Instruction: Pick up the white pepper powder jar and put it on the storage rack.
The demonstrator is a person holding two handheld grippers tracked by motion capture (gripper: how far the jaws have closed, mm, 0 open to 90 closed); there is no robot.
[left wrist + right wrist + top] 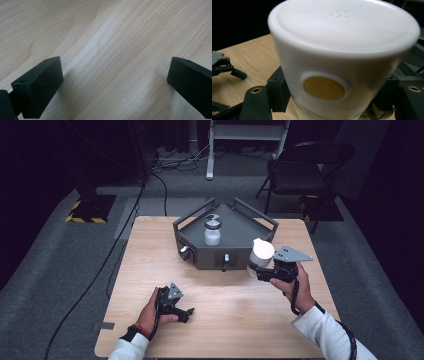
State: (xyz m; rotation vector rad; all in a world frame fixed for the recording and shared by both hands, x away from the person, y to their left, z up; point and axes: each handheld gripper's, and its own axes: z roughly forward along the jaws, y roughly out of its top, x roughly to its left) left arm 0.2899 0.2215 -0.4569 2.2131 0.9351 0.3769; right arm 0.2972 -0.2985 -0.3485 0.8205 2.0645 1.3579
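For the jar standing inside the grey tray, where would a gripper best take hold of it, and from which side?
Grip the jar around its dark cap or the neck just under it, coming down from above. It stands upright near the middle of the grey tray, whose raised walls and rails would probably block a low sideways approach. The left gripper, open and resting on the table, is free; the right gripper already holds a white container.

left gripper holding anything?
No. In the left gripper view the left gripper is open, its jaws set wide apart with just the bare wooden table between them.
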